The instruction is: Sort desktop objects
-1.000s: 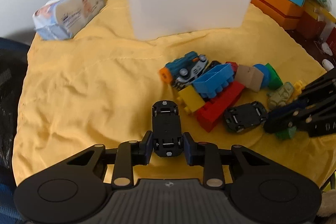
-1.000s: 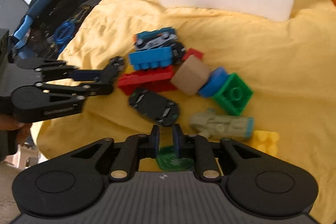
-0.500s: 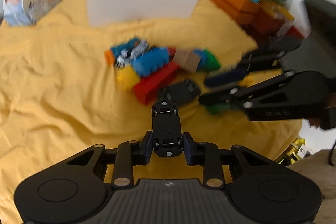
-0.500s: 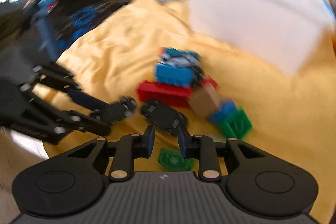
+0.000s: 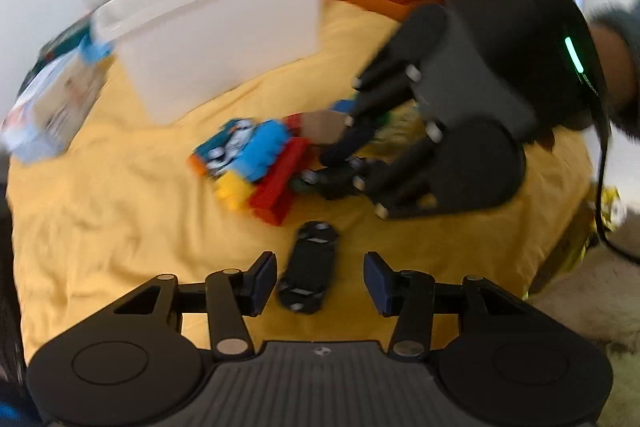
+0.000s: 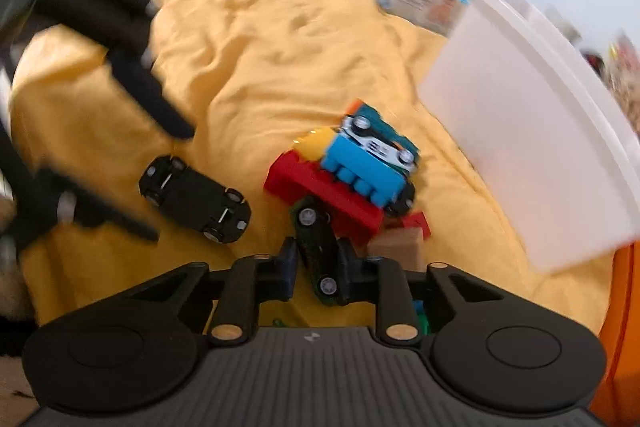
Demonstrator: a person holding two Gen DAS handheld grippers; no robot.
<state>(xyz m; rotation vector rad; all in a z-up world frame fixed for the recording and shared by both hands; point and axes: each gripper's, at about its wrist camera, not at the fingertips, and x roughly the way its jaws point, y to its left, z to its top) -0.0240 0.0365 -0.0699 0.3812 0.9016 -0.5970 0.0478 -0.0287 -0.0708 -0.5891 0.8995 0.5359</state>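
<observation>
The left gripper [image 5: 320, 277] is seen with its jaws opening; a black toy car [image 5: 309, 267] lies upside down between them on the yellow cloth [image 5: 120, 207], and neither pad is pressed against it. The car's long axis runs roughly along the line of the fingers, tipped slightly to one side, with its far end toward the pile of blocks.

The right gripper [image 6: 316, 267] is seen with its jaws closing on a second car, a dark green car [image 6: 318, 251], which is pinched by its sides, its length also pointing away along the fingers. It sits at the near edge of the pile, touching the red block [image 6: 320, 187], on which a blue block [image 6: 360, 171] and a blue toy train [image 6: 380, 139] are stacked.

The white bin [image 6: 532, 131] stands beyond the pile on the cloth. In the right wrist view it lies ahead and to the right. The right hand is judged the nearer to it, so the pinched car would probably be carried forward over the blocks.
</observation>
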